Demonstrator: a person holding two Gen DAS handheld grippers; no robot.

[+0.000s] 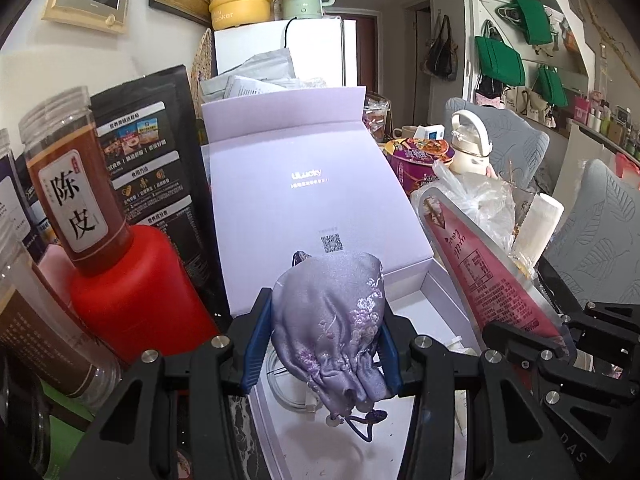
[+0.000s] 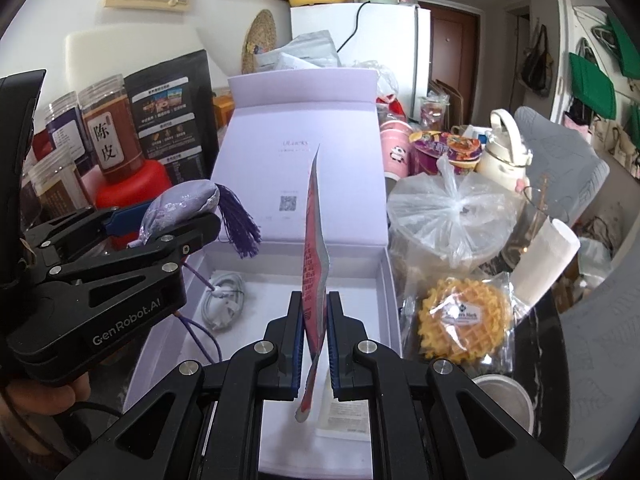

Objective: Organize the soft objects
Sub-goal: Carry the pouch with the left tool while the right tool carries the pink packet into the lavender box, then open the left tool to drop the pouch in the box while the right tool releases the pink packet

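My left gripper (image 1: 326, 306) is shut on a lilac embroidered drawstring pouch (image 1: 340, 328), held above the open lavender box (image 1: 408, 280). In the right wrist view the same pouch (image 2: 180, 210) shows at the left with its purple tassel (image 2: 240, 226) hanging, and the left gripper (image 2: 188, 226) is around it. My right gripper (image 2: 314, 308) is shut on a flat pink sachet (image 2: 316, 248), edge-on and upright over the box floor (image 2: 352, 300). That sachet (image 1: 480, 264) appears at the right in the left wrist view. A white cable (image 2: 224, 300) lies coiled inside the box.
The box lid (image 2: 304, 148) stands open behind. Left of the box are a red bottle (image 1: 136, 292), a jar with a label (image 1: 76, 184) and a black bag (image 1: 156, 176). To the right sit a knotted plastic bag (image 2: 448, 216), a wrapped waffle (image 2: 464, 316) and a cream bottle (image 2: 504, 152).
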